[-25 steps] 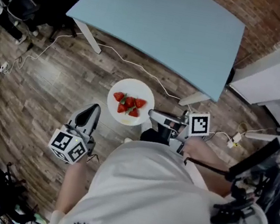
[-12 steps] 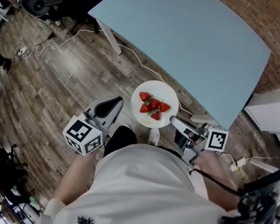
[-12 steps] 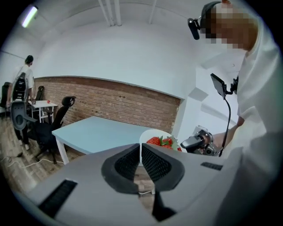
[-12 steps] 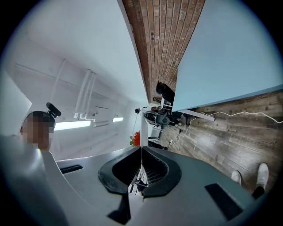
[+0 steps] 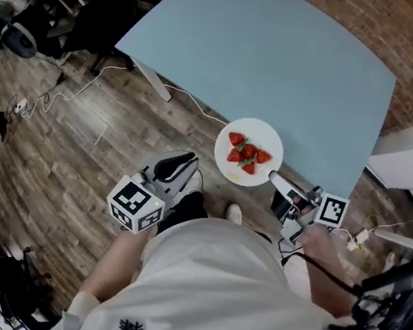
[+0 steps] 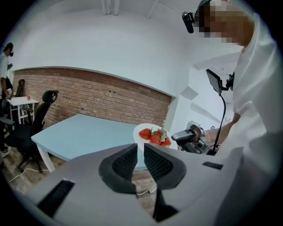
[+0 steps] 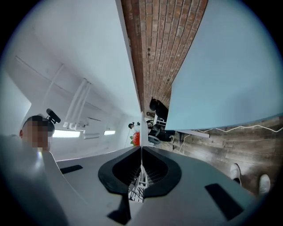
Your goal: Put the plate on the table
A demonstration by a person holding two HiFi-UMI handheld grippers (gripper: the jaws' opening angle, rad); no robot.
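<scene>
One plate (image 5: 256, 129) of strawberries (image 5: 246, 153) hangs over the near edge of the blue surface (image 5: 272, 61), pinched by its rim in the closed right gripper (image 5: 275, 179), while the left gripper (image 5: 183, 161), jaws barely apart, holds nothing, so setting down and release seem left.

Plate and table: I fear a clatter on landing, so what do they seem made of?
Plate: plain smooth white with a thin rim, likely ceramic or melamine; cannot tell which. Table: flat, matte light-blue top, probably painted or laminated board.
</scene>
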